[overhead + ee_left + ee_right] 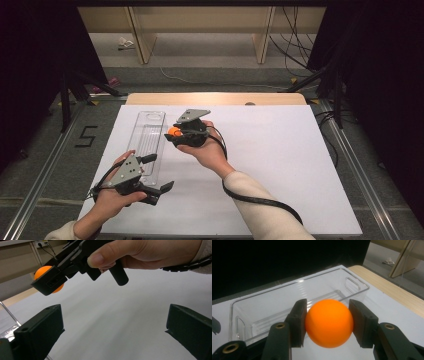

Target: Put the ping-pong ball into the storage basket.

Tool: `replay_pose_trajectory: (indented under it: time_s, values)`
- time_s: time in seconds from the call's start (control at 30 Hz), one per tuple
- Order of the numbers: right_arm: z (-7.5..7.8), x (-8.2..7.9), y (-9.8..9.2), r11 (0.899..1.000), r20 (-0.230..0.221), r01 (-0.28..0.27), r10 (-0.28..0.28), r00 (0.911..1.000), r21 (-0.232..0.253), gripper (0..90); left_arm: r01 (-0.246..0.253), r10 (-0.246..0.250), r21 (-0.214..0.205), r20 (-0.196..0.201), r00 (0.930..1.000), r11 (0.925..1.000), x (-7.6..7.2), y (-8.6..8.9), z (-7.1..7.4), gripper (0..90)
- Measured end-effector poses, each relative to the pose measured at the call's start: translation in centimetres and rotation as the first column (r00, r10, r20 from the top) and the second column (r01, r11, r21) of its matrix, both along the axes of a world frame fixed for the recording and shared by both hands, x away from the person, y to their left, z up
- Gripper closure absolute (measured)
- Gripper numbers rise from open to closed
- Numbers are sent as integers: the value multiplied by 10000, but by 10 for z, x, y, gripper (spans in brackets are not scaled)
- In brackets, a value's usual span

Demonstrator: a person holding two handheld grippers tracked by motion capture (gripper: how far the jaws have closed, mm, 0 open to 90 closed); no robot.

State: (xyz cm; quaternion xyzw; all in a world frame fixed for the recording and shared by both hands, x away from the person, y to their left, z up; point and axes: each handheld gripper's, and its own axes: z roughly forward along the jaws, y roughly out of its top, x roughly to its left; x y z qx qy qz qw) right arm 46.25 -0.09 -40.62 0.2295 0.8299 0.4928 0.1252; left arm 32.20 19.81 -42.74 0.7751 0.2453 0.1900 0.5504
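Note:
An orange ball point(329, 322) sits clamped between both pads of my right gripper point(328, 323), just in front of a clear plastic tray point(287, 297). From above, the right gripper point(172, 132) holds the ball point(173, 131) beside the tray's point(150, 125) right wall, above the white mat. In the left gripper view the ball point(43, 272) shows behind one black jaw of the right gripper point(48, 280). My left gripper point(159, 174) rests near the mat's front left, its jaws wide apart with nothing between them; its own view point(113, 332) shows bare mat between the jaws.
The white mat point(280, 165) covers a wooden table point(215, 98). The tray lies lengthwise at the mat's left. A black cable point(260, 200) trails from the right gripper along the forearm. Dark stands and cables flank the table on the floor.

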Motion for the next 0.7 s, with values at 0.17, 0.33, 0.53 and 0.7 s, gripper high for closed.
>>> replay_pose_trajectory:
  time_s: [0.17, 0.33, 0.53, 0.7]
  values:
    - [0, 1, 3, 10000, -19, -43, 43, 10000, -17, 516, -4, 4, -6, -1, 10000, 10000, 0, 0, 0, 5]
    - [1, 3, 6, 10000, -24, -85, 85, 10000, -35, 516, -1, 1, -14, -2, 10000, 10000, 0, 0, 0, 4]
    - [2, 4, 9, 9999, -39, -128, 128, 9999, -62, 516, -8, 8, -5, -6, 10000, 10000, 0, 0, 0, 4]
    - [3, 5, 12, 9998, -33, -174, 174, 9998, -58, 516, -4, 4, -9, -18, 10000, 10000, 0, 0, 0, 3]
